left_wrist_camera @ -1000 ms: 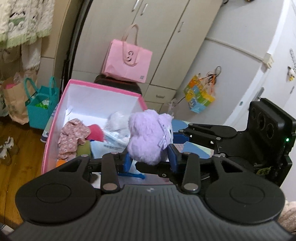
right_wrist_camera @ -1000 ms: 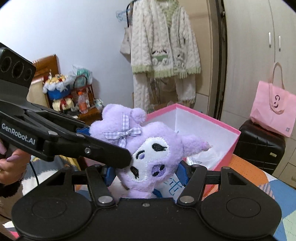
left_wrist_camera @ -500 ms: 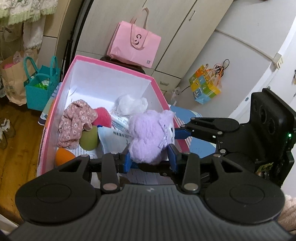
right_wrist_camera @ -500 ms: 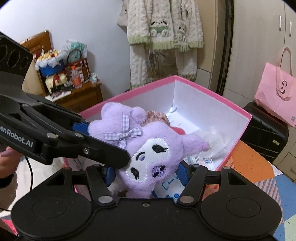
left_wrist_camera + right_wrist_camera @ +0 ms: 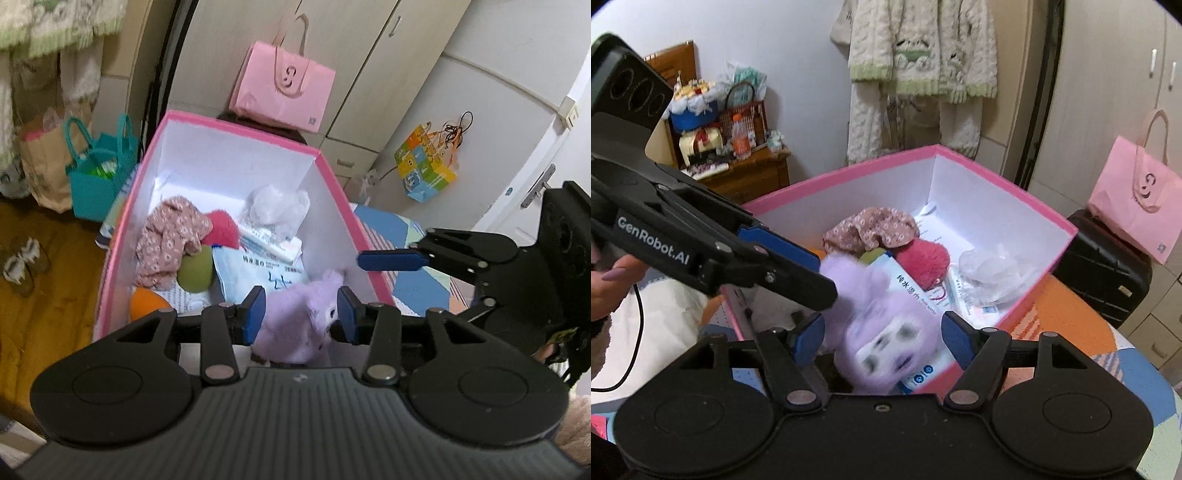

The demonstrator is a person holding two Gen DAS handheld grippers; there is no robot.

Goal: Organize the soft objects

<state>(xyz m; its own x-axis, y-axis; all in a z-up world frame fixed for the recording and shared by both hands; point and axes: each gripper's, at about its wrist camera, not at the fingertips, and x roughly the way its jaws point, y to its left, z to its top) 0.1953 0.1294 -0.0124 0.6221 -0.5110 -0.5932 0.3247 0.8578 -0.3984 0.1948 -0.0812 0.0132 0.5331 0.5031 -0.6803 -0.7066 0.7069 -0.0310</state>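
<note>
Purple plush toy (image 5: 295, 317) is blurred in the right wrist view, which suggests it is dropping into the pink box (image 5: 236, 127), near the front wall. Both tools have let go, as I read it. The left hand-held gripper (image 5: 301, 314) has its blue pads spread wide, with the toy lying between and below them, not pinched. The right hand-held gripper (image 5: 882, 338) is likewise spread, its pads (image 5: 955, 343) standing clear on either side of the toy's face.

Inside the box already lie a floral cloth (image 5: 168, 238), a red pompom (image 5: 221, 232), a green ball (image 5: 195, 273), an orange ball (image 5: 147, 302), a crumpled plastic bag (image 5: 279, 203) and packs of wipes (image 5: 258, 273). So this toy's placement looks all but finished. Whether more soft things wait outside the box I cannot tell; a bit of pale fuzzy material (image 5: 576, 424) shows at the edge of the left view, but I cannot identify it. Next, I'd judge, both grippers lift away.
</note>
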